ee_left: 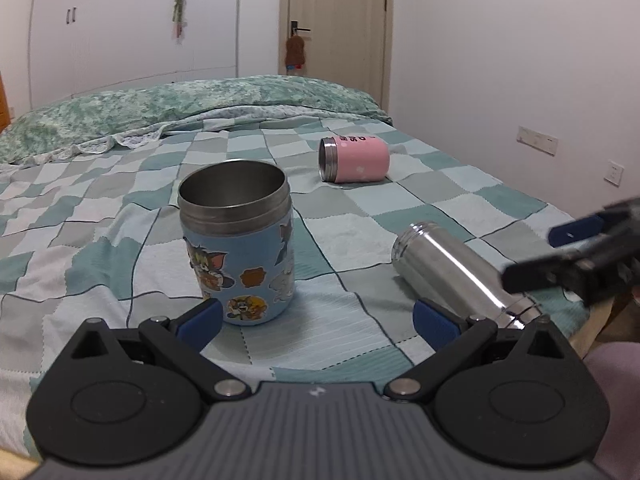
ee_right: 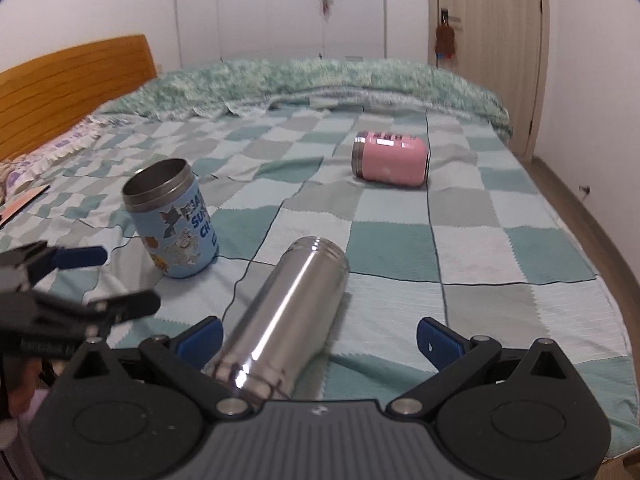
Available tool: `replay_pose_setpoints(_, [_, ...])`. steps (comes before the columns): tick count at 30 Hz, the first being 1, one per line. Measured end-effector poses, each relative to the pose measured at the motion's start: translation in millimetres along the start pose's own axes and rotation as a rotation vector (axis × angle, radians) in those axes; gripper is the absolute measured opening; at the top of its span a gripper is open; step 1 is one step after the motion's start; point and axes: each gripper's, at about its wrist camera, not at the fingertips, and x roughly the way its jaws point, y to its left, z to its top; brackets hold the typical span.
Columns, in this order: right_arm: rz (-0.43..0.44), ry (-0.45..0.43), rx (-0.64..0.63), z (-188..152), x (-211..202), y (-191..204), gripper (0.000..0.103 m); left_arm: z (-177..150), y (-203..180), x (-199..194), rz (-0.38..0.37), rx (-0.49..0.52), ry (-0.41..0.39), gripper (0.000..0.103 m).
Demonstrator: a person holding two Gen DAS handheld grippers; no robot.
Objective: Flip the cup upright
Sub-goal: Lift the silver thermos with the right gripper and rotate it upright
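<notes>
A blue cartoon cup (ee_left: pixel 240 240) stands upright on the bed, mouth up; it also shows in the right wrist view (ee_right: pixel 172 224). A silver steel cup (ee_right: pixel 284 316) lies on its side, its base between my right gripper's open fingers; it also shows in the left wrist view (ee_left: pixel 456 272). A pink cup (ee_left: pixel 354 159) lies on its side farther back; it also shows in the right wrist view (ee_right: pixel 390 158). My left gripper (ee_left: pixel 318 322) is open and empty, just in front of the blue cup. My right gripper (ee_right: pixel 320 340) is open around the silver cup's base end.
The checked green bedspread (ee_left: pixel 352 232) covers the bed. A green quilt roll (ee_left: pixel 180 104) lies along the far side. A wooden headboard (ee_right: pixel 72 80) stands at left. The bed's right edge (ee_right: pixel 600 248) drops to the floor. A door (ee_left: pixel 336 20) is behind.
</notes>
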Motion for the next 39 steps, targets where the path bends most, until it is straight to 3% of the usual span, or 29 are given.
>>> replay_pose_setpoints(14, [-0.1,0.301,0.191,54,99,10,0.103,-3,25,31,-0.051,0.037,0.017,0.103])
replay_pose_setpoints(16, [-0.114,0.346,0.228,55,111,6,0.099,-4,27,33,-0.052,0.03,0.019,0.103])
replay_pose_setpoints(20, [-0.082,0.383,0.267,58,122,1,0.062,-6,30,32,-0.054,0.01,0.016,0.103])
replay_pose_setpoints(21, [-0.052,0.377,0.272,58,120,0,0.061,-6,30,31,-0.054,0.008,0.015,0.103])
replay_pose_setpoints(26, [0.039,0.251,0.245,55,86,-2,0.061,-6,29,27,-0.053,0.002,0.008,0.103])
replay_pose_setpoints(32, [0.139,-0.012,0.188,42,17,-6,0.061,-4,24,17,-0.067,-0.011,-0.02,0.103])
replay_pose_setpoints(39, [0.132,-0.322,0.096,32,-29,-13,0.061,2,13,6,-0.066,-0.024,-0.048,0.103])
